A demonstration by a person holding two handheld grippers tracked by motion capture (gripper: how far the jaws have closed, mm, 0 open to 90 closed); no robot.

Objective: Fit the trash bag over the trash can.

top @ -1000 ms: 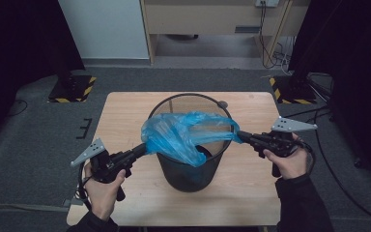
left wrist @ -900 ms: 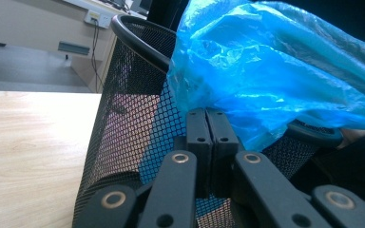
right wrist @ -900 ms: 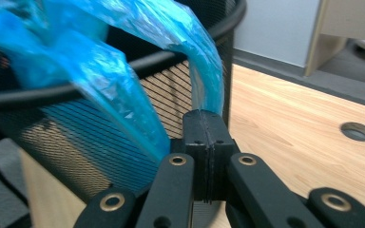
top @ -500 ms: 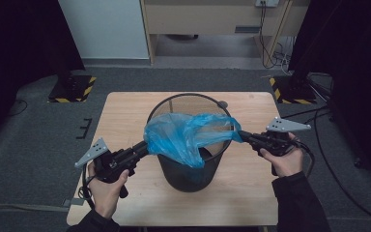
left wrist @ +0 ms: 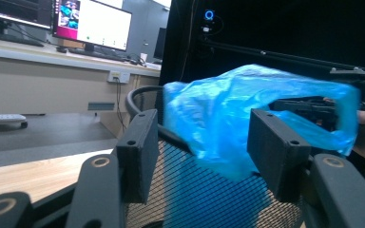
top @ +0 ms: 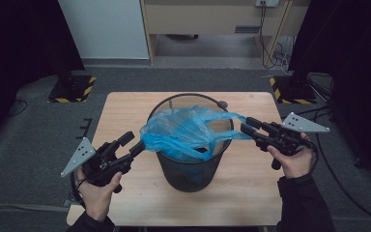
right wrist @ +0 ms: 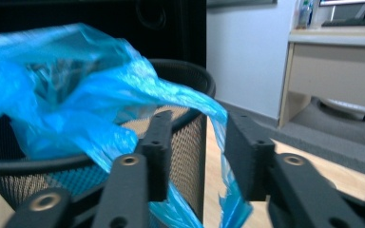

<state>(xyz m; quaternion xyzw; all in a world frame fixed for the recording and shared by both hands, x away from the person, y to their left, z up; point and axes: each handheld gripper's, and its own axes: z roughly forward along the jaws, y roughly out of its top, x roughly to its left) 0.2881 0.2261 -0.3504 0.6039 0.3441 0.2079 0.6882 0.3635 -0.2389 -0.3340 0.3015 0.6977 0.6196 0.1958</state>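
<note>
**Blue liner at mesh bin: release stage**

Black mesh bin (top: 189, 145) upright at mid tabletop (top: 121, 116). Blue plastic bag (top: 186, 130) draped over the bin mouth, partly inside, corners stretched out toward both sides.

Left tongs (top: 133, 143) just beside the bin's left rim: jaws just opening, well apart, bag film between them in the left gripper view, not pressed. Right tongs (top: 248, 124) off the right rim: jaws just opening, moderately parted, a bag strip hanging loose in the gap.

Step judged: letting go after spreading. Next move likely: regrip bag edge, pull over rim, evenly on both sides.
</note>
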